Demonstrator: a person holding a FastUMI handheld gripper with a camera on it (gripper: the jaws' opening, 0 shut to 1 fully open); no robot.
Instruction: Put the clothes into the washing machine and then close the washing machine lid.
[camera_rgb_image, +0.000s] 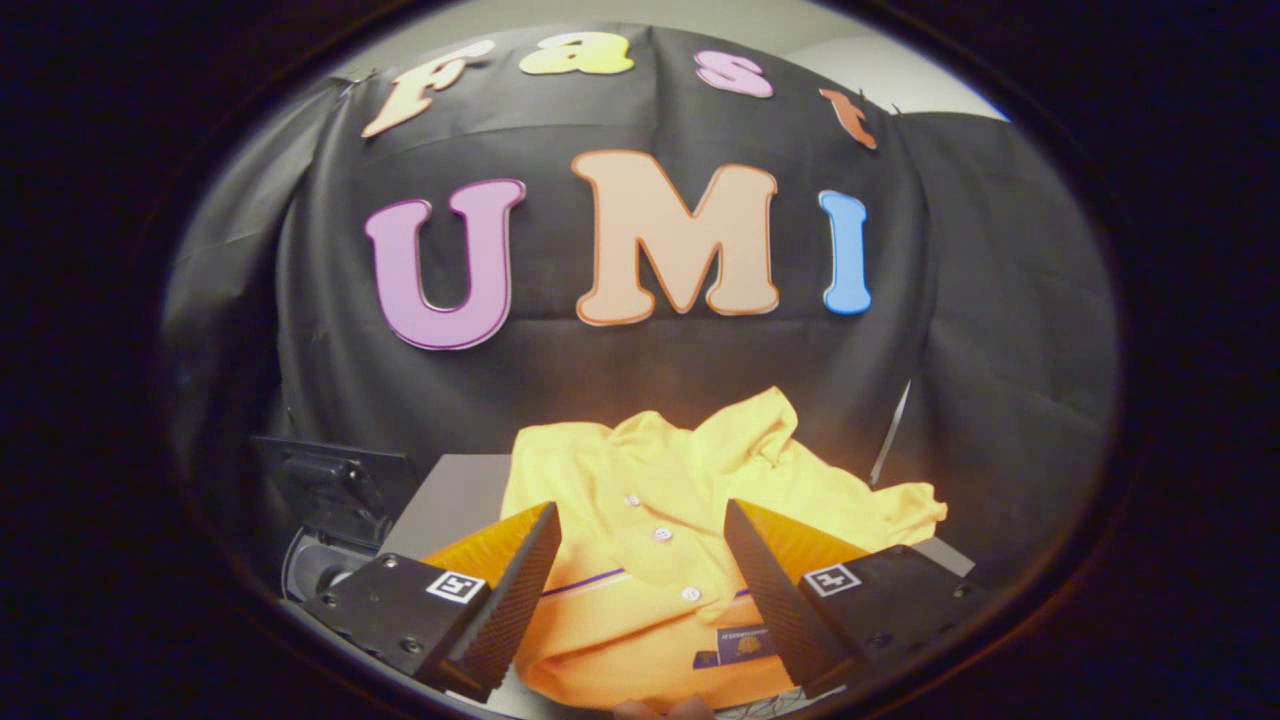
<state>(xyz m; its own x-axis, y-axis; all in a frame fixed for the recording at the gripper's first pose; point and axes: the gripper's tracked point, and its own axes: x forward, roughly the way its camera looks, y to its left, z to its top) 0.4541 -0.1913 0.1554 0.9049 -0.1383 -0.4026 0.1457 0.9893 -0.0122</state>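
A yellow polo shirt (660, 520) with white buttons, a thin purple stripe and a small tag lies crumpled on a grey surface (455, 500), just ahead of and below the fingers. My gripper (640, 530) hangs above the shirt's button line, open, its two fingers spread wide with nothing pressed between them. To the left of the left finger stands the washing machine (325, 520), dark, with its lid (335, 480) raised and part of the round opening showing below it.
The black cloth wall (980, 380) rises right behind the shirt and wraps round both sides. A thin pale rod or strap (890, 430) leans against the cloth by the shirt's right sleeve. A fingertip (660, 708) shows beneath the shirt's near edge.
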